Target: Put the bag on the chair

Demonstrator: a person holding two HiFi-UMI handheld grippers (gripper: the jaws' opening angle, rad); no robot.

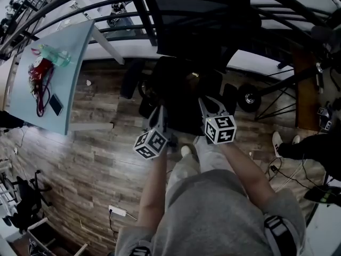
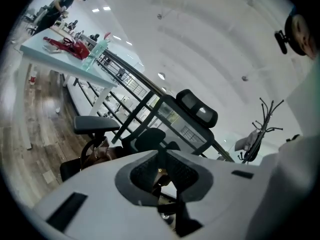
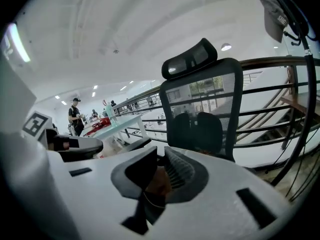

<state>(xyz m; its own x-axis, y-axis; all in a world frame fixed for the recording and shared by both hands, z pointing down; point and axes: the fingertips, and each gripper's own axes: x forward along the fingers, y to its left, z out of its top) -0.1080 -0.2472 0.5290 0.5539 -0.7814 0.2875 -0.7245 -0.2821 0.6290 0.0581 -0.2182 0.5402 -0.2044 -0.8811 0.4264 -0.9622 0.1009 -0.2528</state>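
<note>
As the bag (image 2: pixel 95 156) sits on the chair (image 3: pixel 200 99), left gripper (image 2: pixel 161 169) and right gripper (image 3: pixel 159 170) fingers clamp it.

There is one chair (image 1: pixel 197 20) and one bag (image 2: pixel 100 155). Two grippers show: the left gripper (image 1: pixel 160 113) and the right gripper (image 1: pixel 209 105). There is one table (image 1: pixel 74 79), one bottle (image 1: pixel 56 56) and one phone (image 1: pixel 55 104).

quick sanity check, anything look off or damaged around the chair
Nothing stands out. The bag appears to sit on the office chair seat, with the left gripper and right gripper each pinching part of it. No spill or damage shows.
</note>
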